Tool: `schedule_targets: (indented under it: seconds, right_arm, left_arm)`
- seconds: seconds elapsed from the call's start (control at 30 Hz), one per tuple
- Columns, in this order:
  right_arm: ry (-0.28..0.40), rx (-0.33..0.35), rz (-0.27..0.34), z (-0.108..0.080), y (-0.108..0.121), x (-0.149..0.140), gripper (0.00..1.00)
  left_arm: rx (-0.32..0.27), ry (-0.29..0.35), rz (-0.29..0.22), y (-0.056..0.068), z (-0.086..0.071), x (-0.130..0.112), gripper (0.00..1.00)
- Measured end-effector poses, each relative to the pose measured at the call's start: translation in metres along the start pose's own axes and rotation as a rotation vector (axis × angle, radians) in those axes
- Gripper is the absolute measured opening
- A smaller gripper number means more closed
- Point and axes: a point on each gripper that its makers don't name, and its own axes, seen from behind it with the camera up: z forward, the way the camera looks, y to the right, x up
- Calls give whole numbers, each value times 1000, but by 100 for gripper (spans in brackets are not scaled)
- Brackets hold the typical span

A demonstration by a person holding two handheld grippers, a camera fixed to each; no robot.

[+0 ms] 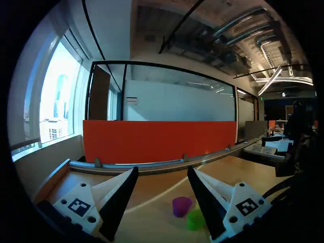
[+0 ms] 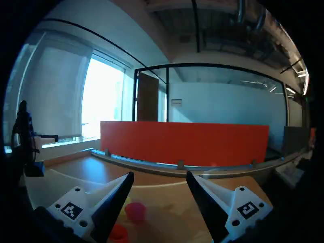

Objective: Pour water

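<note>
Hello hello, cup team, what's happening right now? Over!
Left hand-held gripper open, empty; purple cup and green cup ahead, below. Right hand-held gripper open, empty; pink cup and red cup ahead, below. Nothing blocking the cups.

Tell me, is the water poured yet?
Not yet, it seems. Done: nothing visible. In hand: nothing; the left gripper and the right gripper are both open and empty above the table. The purple cup, green cup, pink cup and red cup sit ungripped. Whether any holds water cannot be seen. Left: grip a cup and pour.
</note>
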Motion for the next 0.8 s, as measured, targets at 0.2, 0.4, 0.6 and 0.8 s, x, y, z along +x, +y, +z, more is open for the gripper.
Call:
schedule_targets:
  seconds: [0.2, 0.4, 0.6, 0.8]
  right_arm:
    - [-1, 157, 10, 1, -36, 9, 100]
    - [-3, 261, 22, -1, -61, 14, 100]
    - [-29, 294, -1, 4, -69, 9, 100]
    - [-73, 340, -43, 6, -81, 0, 100]
  left_arm:
    - [-112, 2, -16, 21, 4, 7, 89]
    - [-198, 2, -21, 37, 7, 11, 89]
    - [-233, 5, -16, 44, 9, 14, 89]
    - [-263, -20, -17, 47, 10, 8, 89]
